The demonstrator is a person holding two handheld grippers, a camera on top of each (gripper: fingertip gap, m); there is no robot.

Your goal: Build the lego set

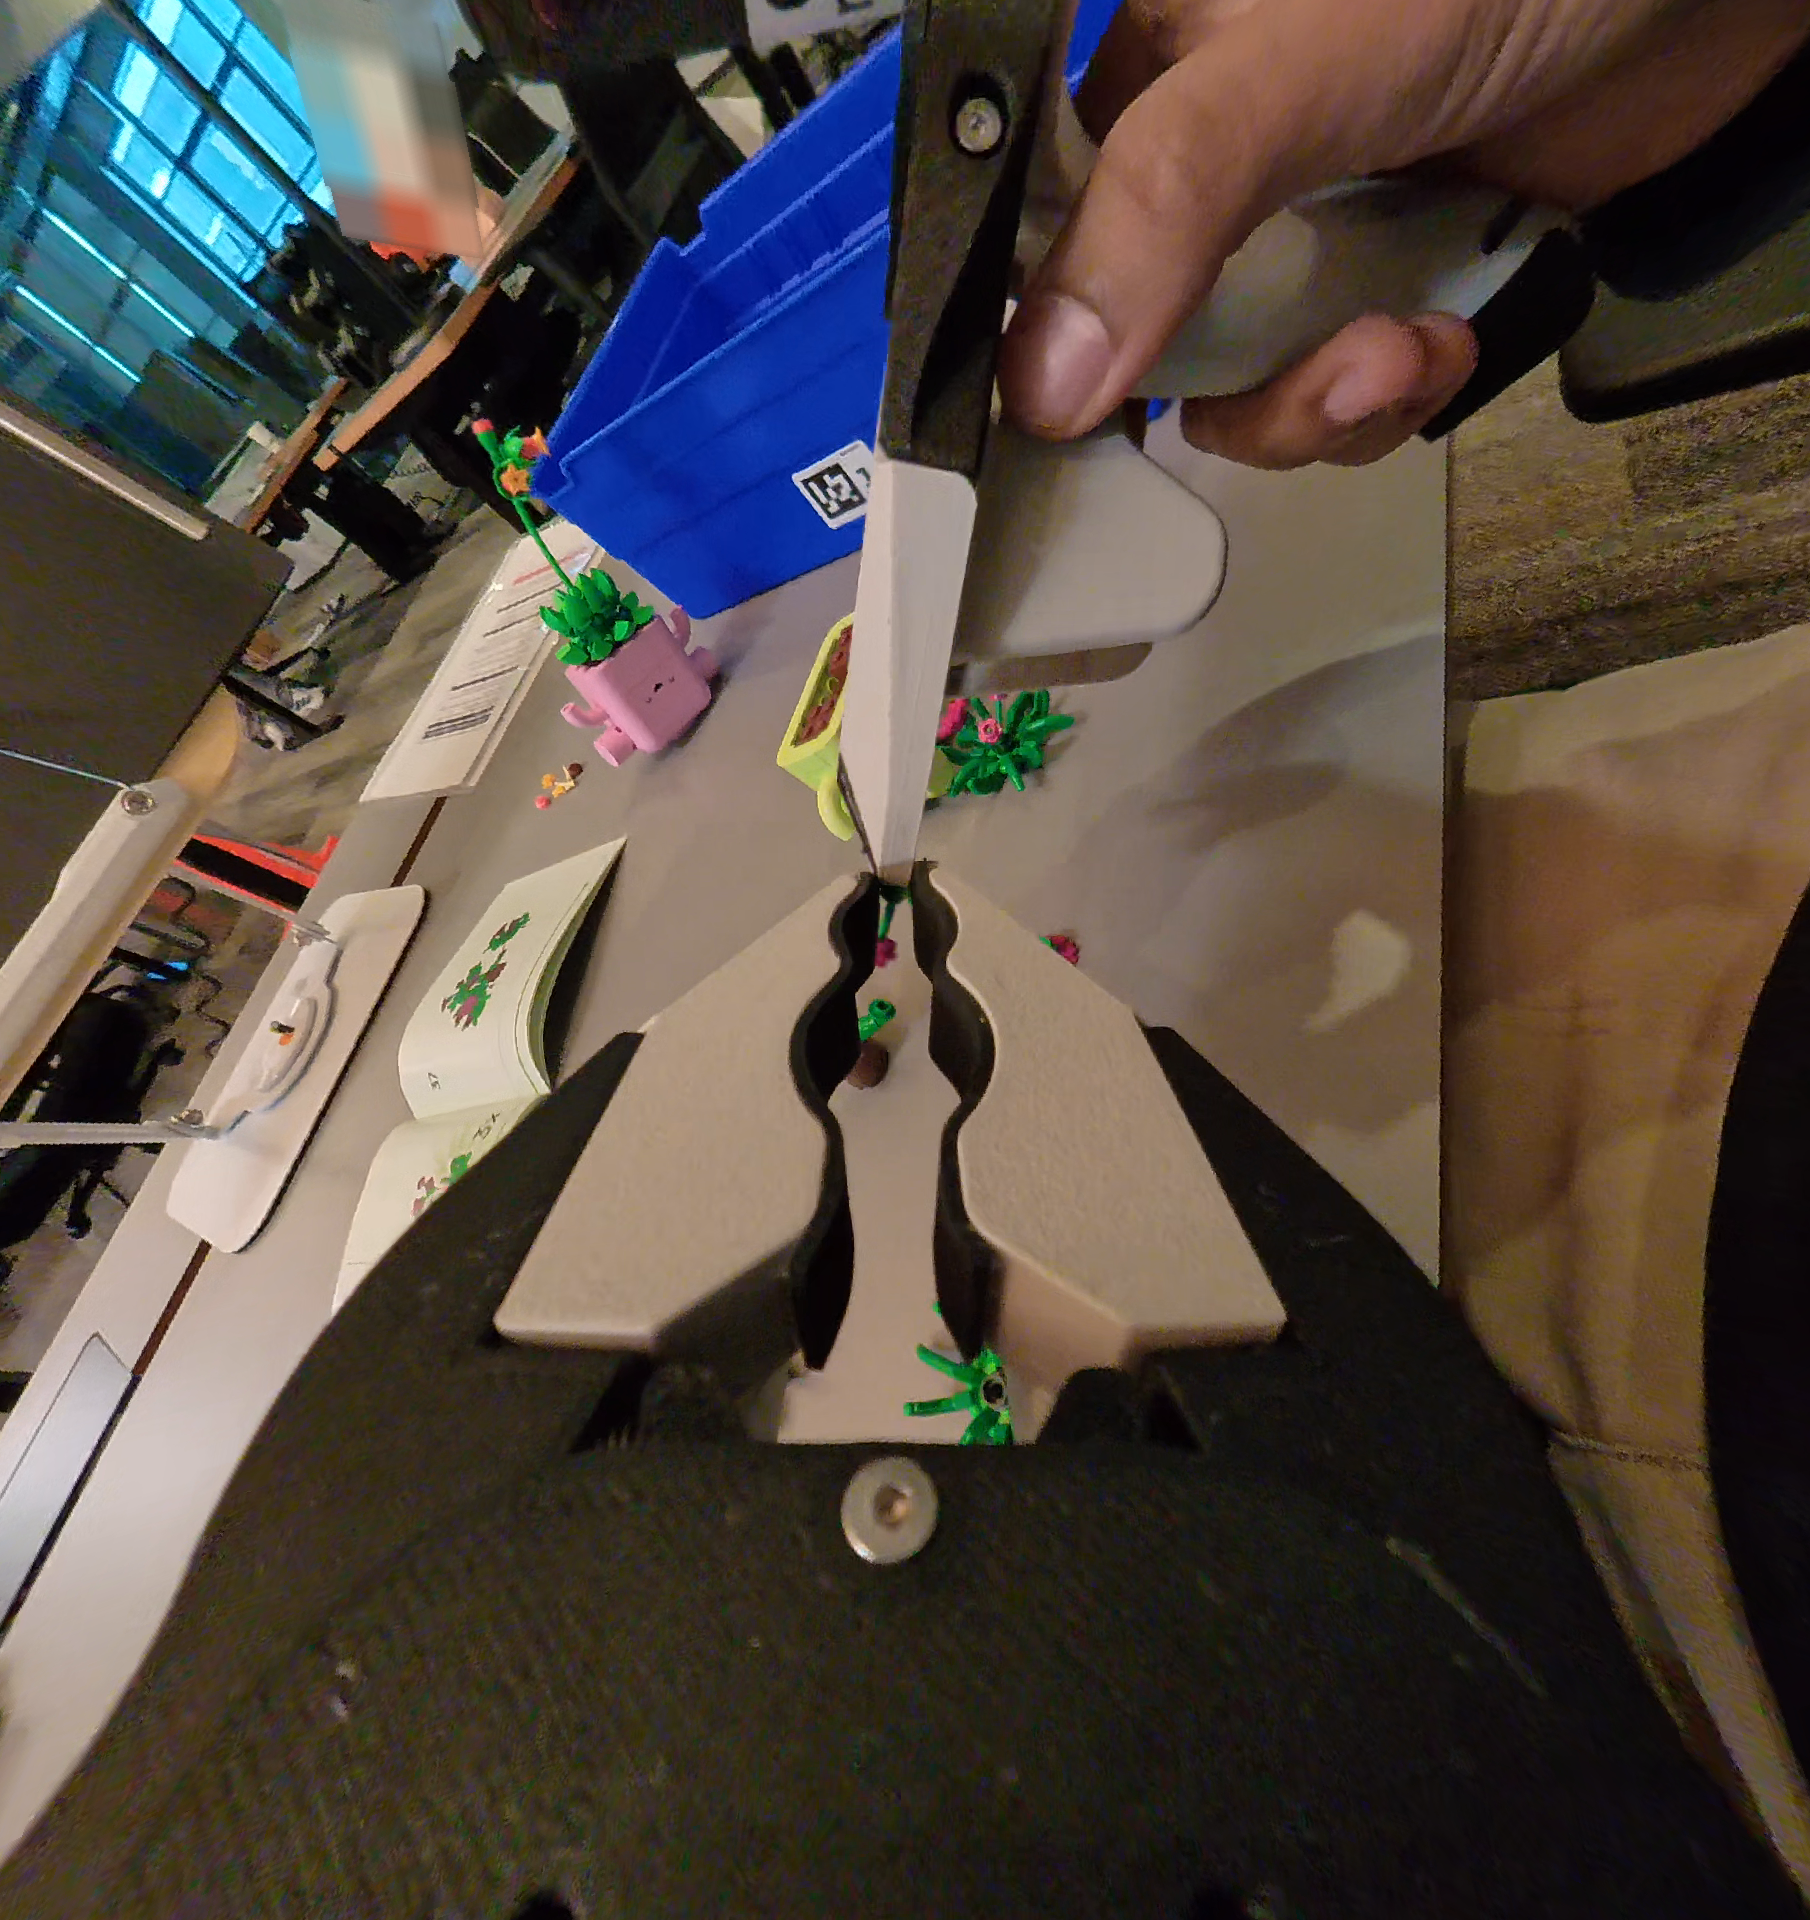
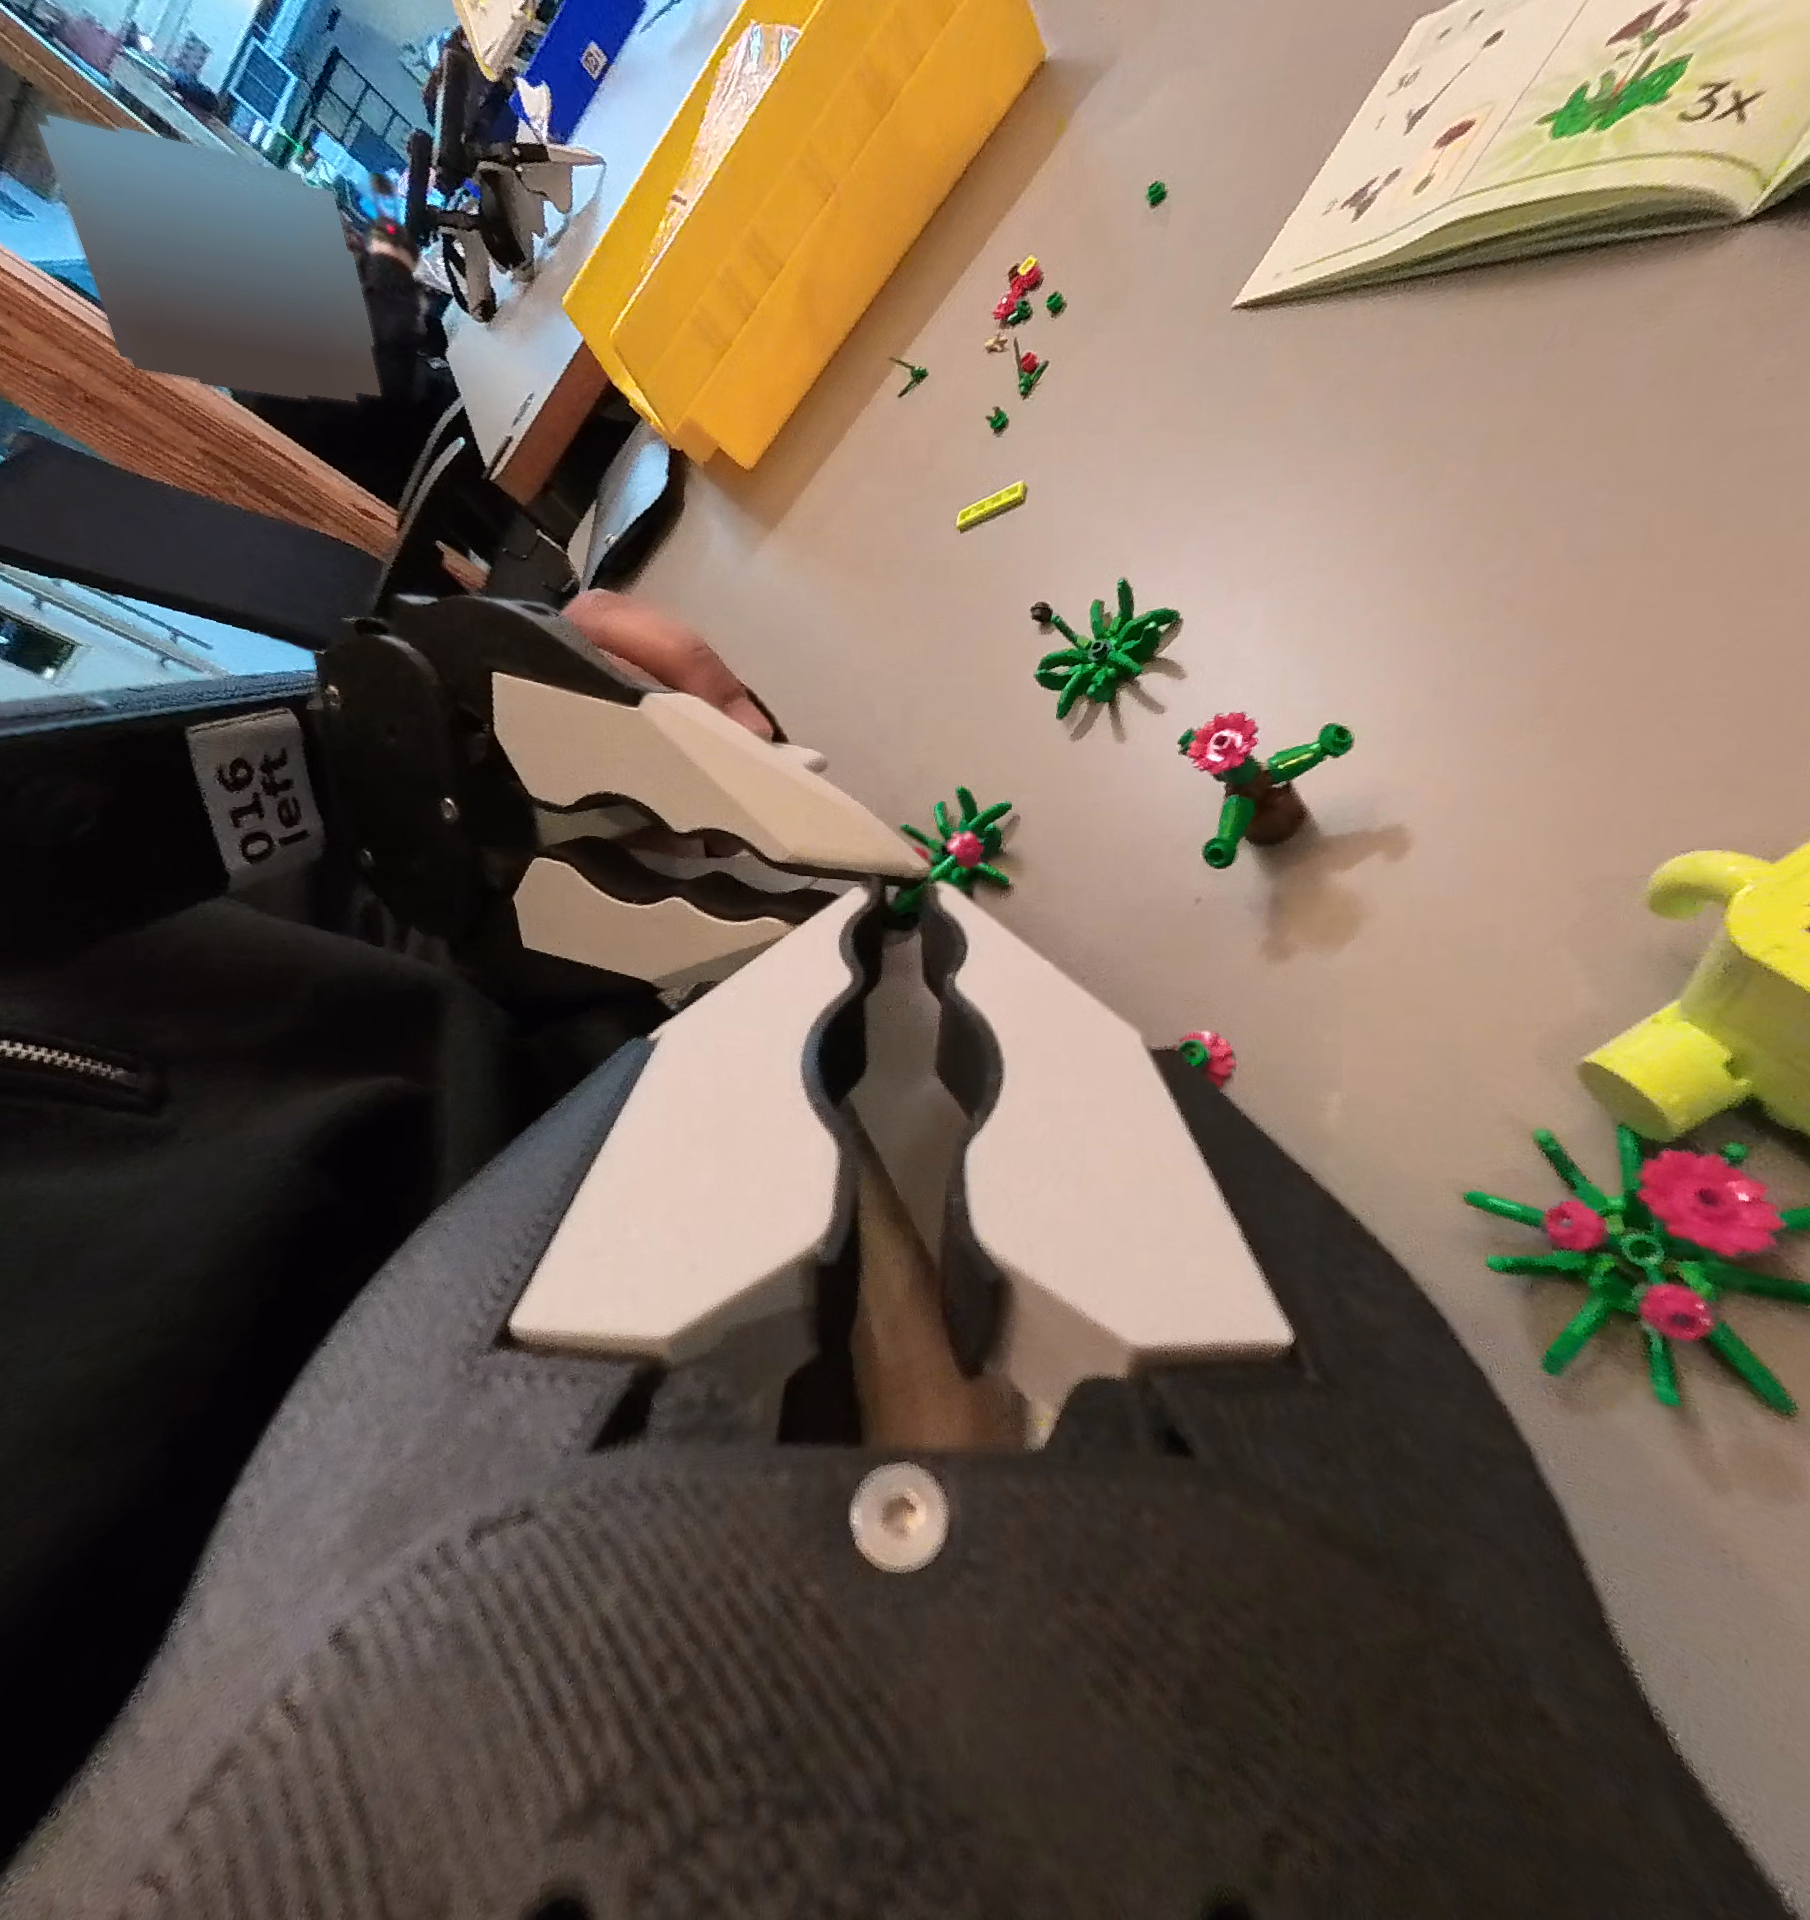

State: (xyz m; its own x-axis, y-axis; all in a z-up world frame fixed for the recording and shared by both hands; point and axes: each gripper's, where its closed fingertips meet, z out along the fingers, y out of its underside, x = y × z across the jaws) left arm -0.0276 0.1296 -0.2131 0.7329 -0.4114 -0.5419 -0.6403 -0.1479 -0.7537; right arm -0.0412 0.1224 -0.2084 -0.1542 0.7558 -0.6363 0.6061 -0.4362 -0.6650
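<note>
My left gripper (image 1: pixel 890 883) and my right gripper (image 2: pixel 896 902) meet tip to tip above the grey table (image 2: pixel 1400 520). Both are shut on a small green sprig with a pink flower (image 2: pixel 961 850); in the left wrist view only its stem (image 1: pixel 888 909) shows between the tips. The right gripper (image 1: pixel 885 857) comes down from above in the left wrist view; the left gripper (image 2: pixel 916 857) comes in from the left in the right wrist view. A lime-green pot (image 2: pixel 1763 1029) and a leafy cluster with pink flowers (image 2: pixel 1659 1247) lie to the right.
On the table lie a branched stem on a brown base (image 2: pixel 1259 790), a green leaf piece (image 2: pixel 1103 655), a loose pink flower (image 2: pixel 1207 1055), small loose pieces (image 2: pixel 1020 312) and an open booklet (image 2: pixel 1566 135). A yellow bin (image 2: pixel 807 218), blue bin (image 1: pixel 735 416) and pink potted plant (image 1: pixel 641 686) stand farther off. Both grippers' tips are close together, under 4 cm apart. Both grippers' tips are roughly 12 centimeters from the lime-green pot (image 2: pixel 1763 1029).
</note>
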